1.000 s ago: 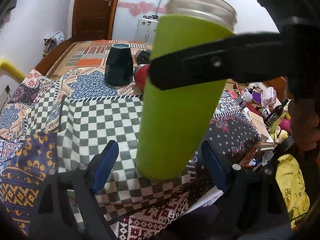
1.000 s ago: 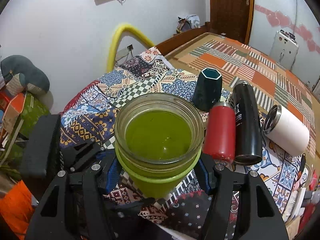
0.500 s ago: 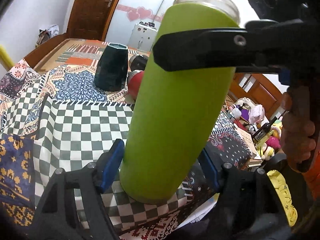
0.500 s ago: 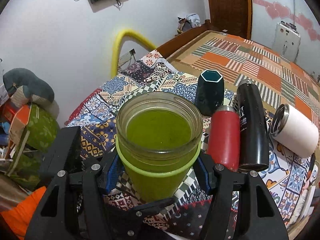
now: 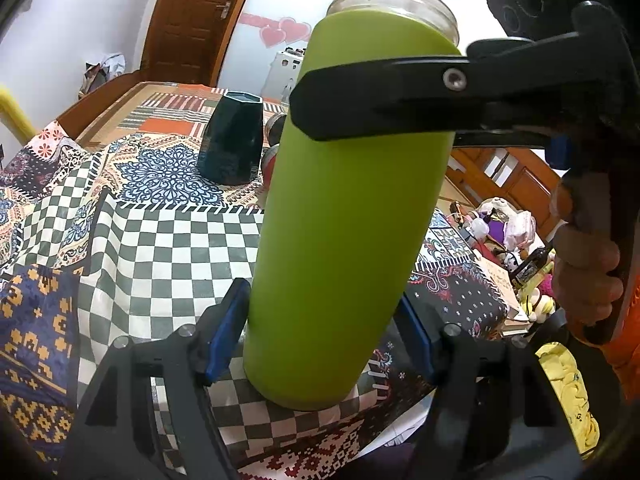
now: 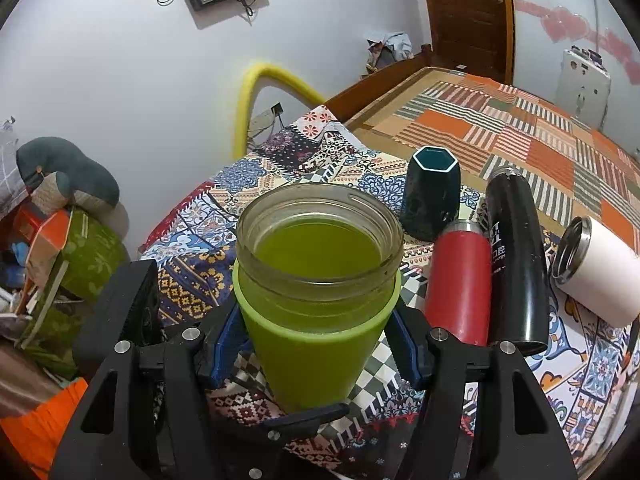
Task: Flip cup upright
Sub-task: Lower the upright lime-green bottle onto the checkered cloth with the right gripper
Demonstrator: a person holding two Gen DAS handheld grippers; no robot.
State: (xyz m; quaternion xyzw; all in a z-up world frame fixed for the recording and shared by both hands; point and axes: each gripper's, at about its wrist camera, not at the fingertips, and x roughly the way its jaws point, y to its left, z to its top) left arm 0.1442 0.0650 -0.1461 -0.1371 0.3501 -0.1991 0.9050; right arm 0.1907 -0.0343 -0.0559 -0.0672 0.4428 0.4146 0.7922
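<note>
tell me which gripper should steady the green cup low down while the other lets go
Left. The left gripper straddles the foot of the green cup, which stands upright on the checkered cloth. The right gripper grips high, just under the glass rim.

Standing upright on the checked cloth (image 5: 160, 256), mouth up: tall green cup (image 5: 352, 208) with a clear glass rim. Closing round its base from both sides, the left gripper (image 5: 320, 332), blue pads (image 5: 224, 332) touching or nearly touching the cup wall. Clamping the cup higher up from the right, the right gripper (image 5: 320, 108), gripped by a hand (image 5: 584, 264). Sitting far left on the cloth, a dark blue-green vase (image 5: 232, 140).
</note>
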